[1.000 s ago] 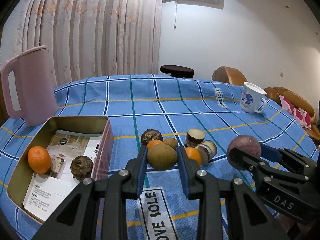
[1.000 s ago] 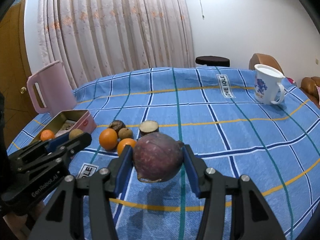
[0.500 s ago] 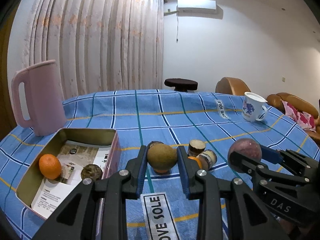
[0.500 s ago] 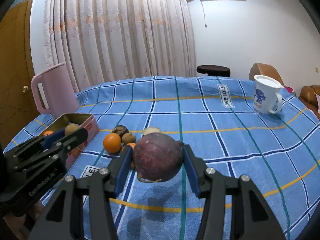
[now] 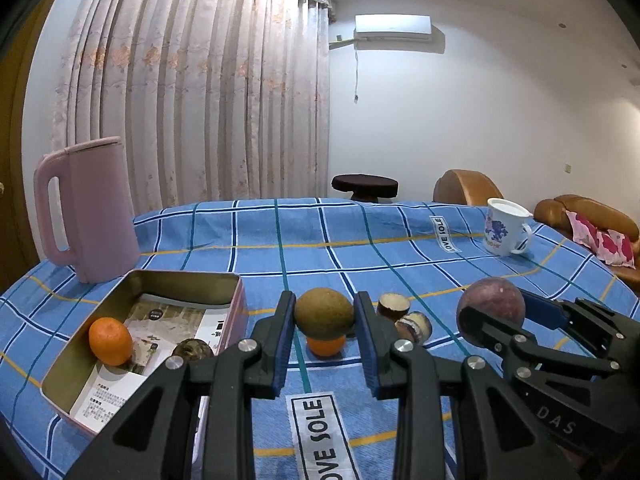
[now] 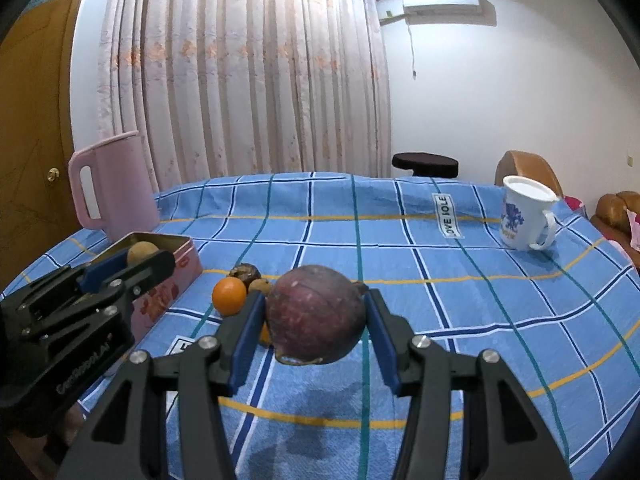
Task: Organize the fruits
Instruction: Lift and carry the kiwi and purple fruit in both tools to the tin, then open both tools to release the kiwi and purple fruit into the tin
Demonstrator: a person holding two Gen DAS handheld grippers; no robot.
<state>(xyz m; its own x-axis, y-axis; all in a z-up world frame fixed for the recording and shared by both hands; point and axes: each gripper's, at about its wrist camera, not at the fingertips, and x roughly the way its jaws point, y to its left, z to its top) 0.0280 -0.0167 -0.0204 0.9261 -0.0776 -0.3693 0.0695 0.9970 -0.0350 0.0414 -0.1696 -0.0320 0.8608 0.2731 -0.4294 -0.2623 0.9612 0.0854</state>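
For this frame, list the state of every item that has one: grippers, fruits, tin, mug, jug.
Left gripper: shut on round brown-green fruit, lifted.
Right gripper: shut on large dark purple fruit, lifted.
Open rectangular metal tin: holds one orange and one dark brown fruit.
White printed mug: upright.
Pink plastic jug: upright.

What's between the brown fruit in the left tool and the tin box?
Nothing visible. The brown fruit, held above the cloth, has only the tin box's near wall to clear. Inside it, an orange and a dark fruit leave bare floor.
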